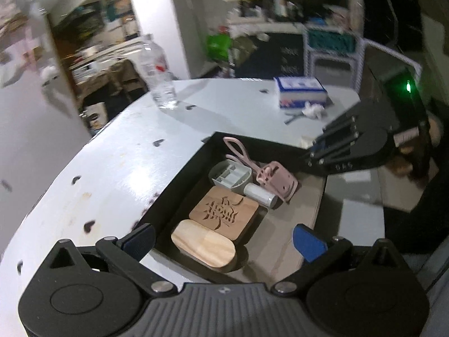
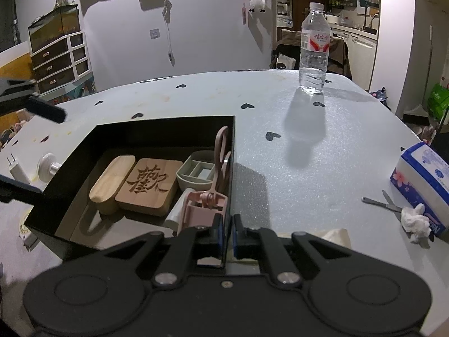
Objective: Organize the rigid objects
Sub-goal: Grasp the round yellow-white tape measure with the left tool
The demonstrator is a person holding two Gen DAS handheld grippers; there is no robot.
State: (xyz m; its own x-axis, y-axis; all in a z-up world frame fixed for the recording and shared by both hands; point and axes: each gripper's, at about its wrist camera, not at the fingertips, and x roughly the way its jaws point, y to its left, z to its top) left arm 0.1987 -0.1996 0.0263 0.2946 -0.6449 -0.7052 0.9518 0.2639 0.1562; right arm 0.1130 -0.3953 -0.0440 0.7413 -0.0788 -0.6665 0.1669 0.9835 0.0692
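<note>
Both tools work at the black box (image 2: pixel 157 129): the right tool (image 2: pixel 227 231) is clenched on the box's near-right wall, its blue-padded fingers (image 2: pixel 240 234) pinching the thin black edge between them, while the left tool (image 1: pixel 224 241) hangs spread wide above the opposite end of the box (image 1: pixel 179 179), grasping nothing, one blue pad (image 1: pixel 308 241) over the box floor and the other over the rim. Largest of all is the pale counter (image 2: pixel 322 146), printed with small dark hearts, on which the box sits. Inside the box, side by side and touching, lie a square wooden board (image 2: pixel 150 182) carved with a large Chinese character, a plain wooden block with rounded ends (image 2: pixel 110 182) on its outer side, and a grey divided tray (image 2: pixel 197 170) on its other side. A pink tool with long looped handles (image 2: pixel 217 168) leans against the wall the right tool grips, its head resting over a white cylinder (image 1: pixel 259 193). Well apart, at the far edge of the counter, stands a clear water bottle (image 2: pixel 314 47) with a red and white label whose lettering is too small to read. Near the right edge sits a blue and white tissue box (image 2: pixel 423 185) with a flower pattern; its print is illegible. Just beside it lie a crumpled tissue (image 2: pixel 416 221) and small metal scissors (image 2: pixel 384 203). Left of the black box, a white plug (image 2: pixel 16 168) and a white knob (image 2: pixel 50 167) rest on the counter.
</note>
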